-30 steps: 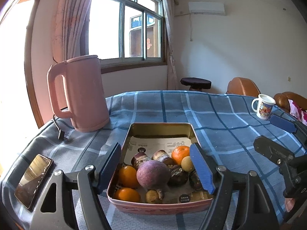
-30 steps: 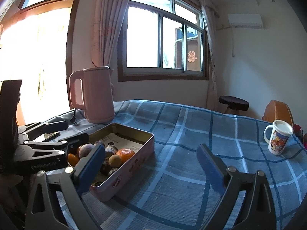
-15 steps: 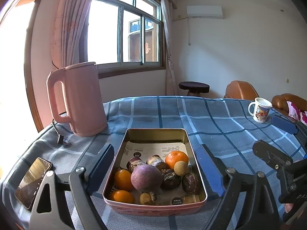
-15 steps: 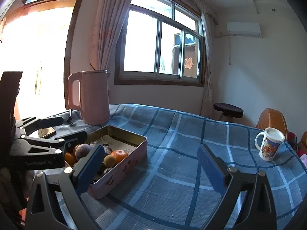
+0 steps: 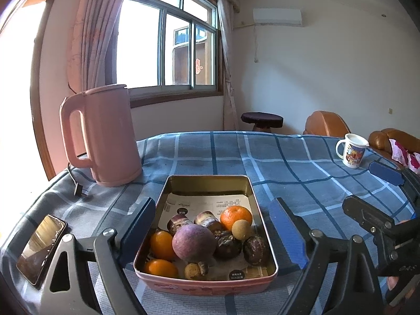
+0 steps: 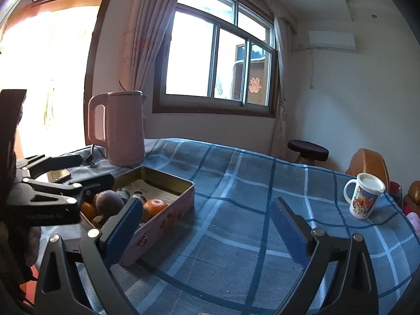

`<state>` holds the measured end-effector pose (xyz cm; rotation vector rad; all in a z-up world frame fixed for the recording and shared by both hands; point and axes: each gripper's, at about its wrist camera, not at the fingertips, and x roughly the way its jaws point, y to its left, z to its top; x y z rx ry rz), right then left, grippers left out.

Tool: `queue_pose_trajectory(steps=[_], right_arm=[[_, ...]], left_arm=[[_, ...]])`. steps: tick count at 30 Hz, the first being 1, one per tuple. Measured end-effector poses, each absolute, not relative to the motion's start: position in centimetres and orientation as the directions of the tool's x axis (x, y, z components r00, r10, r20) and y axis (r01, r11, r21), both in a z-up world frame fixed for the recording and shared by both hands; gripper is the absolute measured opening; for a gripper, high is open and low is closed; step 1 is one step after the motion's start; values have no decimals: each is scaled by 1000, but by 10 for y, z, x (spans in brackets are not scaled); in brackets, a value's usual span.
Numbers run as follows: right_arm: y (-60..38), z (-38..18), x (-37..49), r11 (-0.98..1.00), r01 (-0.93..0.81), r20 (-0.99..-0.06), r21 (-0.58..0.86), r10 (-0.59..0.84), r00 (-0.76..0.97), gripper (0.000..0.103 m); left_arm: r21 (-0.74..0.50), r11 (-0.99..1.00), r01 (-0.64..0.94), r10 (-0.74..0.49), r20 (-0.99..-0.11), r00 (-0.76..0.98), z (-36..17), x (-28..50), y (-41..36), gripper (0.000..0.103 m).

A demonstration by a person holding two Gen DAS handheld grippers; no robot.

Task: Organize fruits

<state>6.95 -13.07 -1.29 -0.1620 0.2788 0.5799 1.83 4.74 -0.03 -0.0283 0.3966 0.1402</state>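
Observation:
A pink metal tin (image 5: 258, 225) stands on the blue checked tablecloth and holds several fruits: a big purple fruit (image 5: 193, 242), oranges (image 5: 235, 216), a small tan round fruit (image 5: 240, 229) and dark brown ones (image 5: 255, 246). My left gripper (image 5: 211, 233) is open and empty, its blue pads straddling the tin's near end from above. My right gripper (image 6: 207, 229) is open and empty over bare cloth to the right of the tin (image 6: 168, 210). It also shows at the right edge of the left wrist view (image 5: 375, 197).
A pink electric kettle (image 5: 105, 136) with a cord stands behind the tin at left. A phone (image 5: 42, 244) lies near the table's left edge. A printed mug (image 5: 353, 153) stands at the far right. Chairs and a stool stand beyond the table.
Both grippers have pulled back and risen a little from the tin, staying open. The fruits and the tin have not moved.

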Motion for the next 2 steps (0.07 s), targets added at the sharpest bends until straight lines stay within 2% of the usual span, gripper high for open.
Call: queue_pose_trajectory(steps=[2], right_arm=[[-136,-15,72,835,-545,-309,-76,500,809,100]], left_arm=[[1,991,-134,124,-386,914,0,18,46,90]])
